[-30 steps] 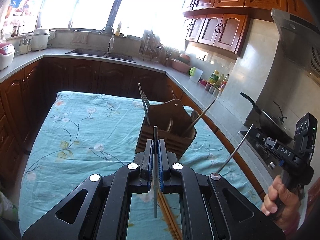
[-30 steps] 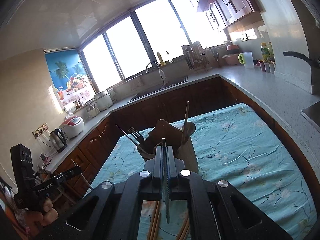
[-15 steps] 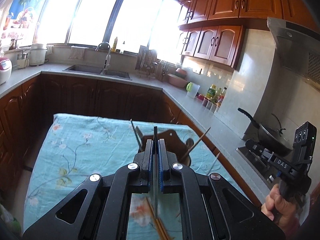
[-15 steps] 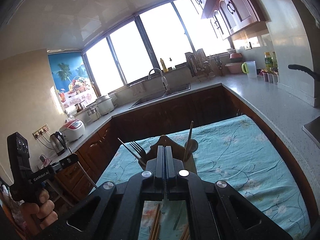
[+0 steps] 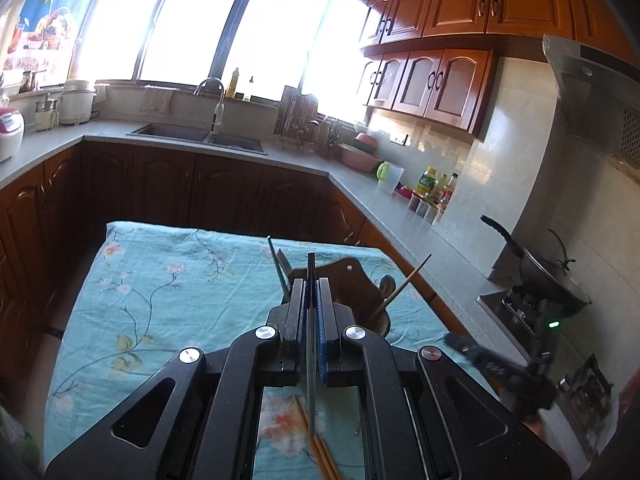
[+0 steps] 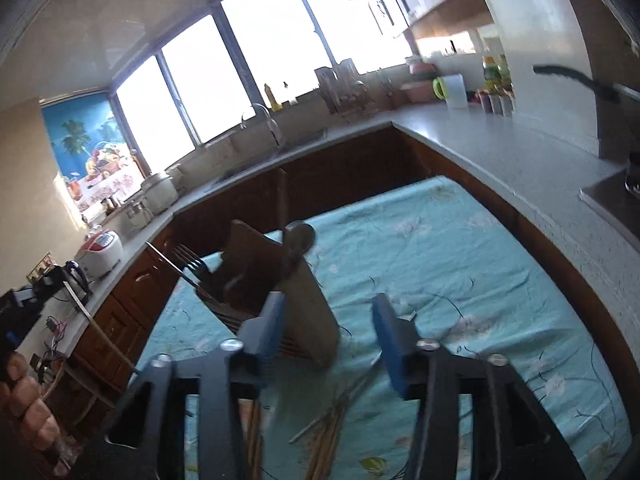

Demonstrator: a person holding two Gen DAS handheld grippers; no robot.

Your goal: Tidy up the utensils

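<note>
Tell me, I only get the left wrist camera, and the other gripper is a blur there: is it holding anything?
Observer: No. The right gripper has just been opening its jaws, and nothing sits between them.
Operator: What pokes up at the holder's left end?
Observer: A fork, tines up, in the wooden utensil holder.
Operator: And under that open gripper?
Observer: Wooden chopsticks lie loose on the floral tablecloth.
</note>
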